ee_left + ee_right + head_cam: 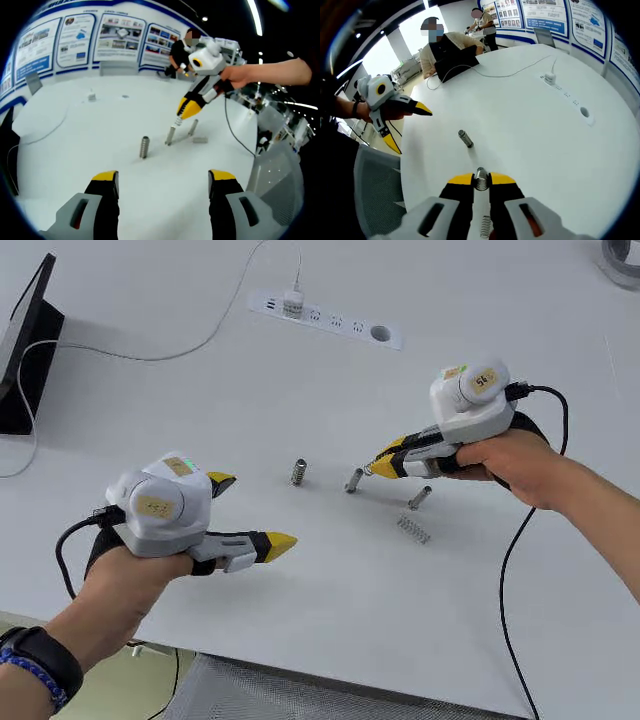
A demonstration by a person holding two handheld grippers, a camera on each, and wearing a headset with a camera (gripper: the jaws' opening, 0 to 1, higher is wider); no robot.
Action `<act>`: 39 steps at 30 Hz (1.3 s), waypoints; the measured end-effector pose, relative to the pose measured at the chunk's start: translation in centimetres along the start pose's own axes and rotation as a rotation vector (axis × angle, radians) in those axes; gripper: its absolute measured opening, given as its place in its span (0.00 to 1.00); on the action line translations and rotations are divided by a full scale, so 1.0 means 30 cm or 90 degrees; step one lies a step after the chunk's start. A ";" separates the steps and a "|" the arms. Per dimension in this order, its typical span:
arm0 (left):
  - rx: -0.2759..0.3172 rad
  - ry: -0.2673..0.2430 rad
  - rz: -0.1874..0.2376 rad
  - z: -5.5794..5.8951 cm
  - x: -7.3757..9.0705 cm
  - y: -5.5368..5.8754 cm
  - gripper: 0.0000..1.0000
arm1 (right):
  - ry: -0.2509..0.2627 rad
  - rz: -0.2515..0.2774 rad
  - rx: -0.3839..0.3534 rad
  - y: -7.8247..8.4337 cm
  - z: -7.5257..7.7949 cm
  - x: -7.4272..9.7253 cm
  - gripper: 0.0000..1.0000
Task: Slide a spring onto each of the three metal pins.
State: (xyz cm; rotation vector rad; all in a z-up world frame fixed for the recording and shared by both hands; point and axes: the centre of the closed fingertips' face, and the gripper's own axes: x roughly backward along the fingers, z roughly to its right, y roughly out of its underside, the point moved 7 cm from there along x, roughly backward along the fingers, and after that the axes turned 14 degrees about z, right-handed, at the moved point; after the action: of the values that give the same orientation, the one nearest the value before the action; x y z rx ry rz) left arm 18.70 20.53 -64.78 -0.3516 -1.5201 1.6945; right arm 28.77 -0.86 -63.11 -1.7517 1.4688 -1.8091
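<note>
Three short metal pins stand on the white table [300, 360]. The left pin [299, 472] [144, 147] [465, 138] wears a spring. The middle pin [354, 480] [170, 135] and the right pin [420, 498] [192, 127] are bare. A loose spring [413, 530] [200, 140] lies flat in front of the right pin. My right gripper [378, 466] [181, 111] [480, 181] is shut on a small spring [368, 470] [177, 121] [480, 175], just above the tilted middle pin. My left gripper [250, 512] [164, 176] [405, 122] hovers open and empty, nearer me, left of the pins.
A white power strip [325, 317] with a plugged-in cable lies at the back of the table. A dark screen [25, 350] stands at the far left edge. People stand at the table's far side [445, 47]. A mesh chair back [300, 690] sits below the near edge.
</note>
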 end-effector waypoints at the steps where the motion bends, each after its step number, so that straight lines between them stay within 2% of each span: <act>1: 0.001 0.000 0.000 0.001 0.001 0.000 0.74 | -0.001 0.000 0.000 0.000 -0.001 -0.002 0.13; 18: 0.010 -0.002 -0.001 0.000 0.005 0.007 0.73 | -0.013 -0.013 0.015 -0.009 -0.005 -0.037 0.13; 39: 0.012 -0.005 0.000 -0.018 0.015 0.014 0.73 | -0.023 -0.035 0.076 -0.023 -0.020 -0.072 0.13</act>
State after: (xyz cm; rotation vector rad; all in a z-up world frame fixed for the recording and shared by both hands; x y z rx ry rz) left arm 18.63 21.25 -65.15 -0.3347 -1.5085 1.7106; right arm 29.14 1.33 -63.80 -1.7737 1.2822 -1.8407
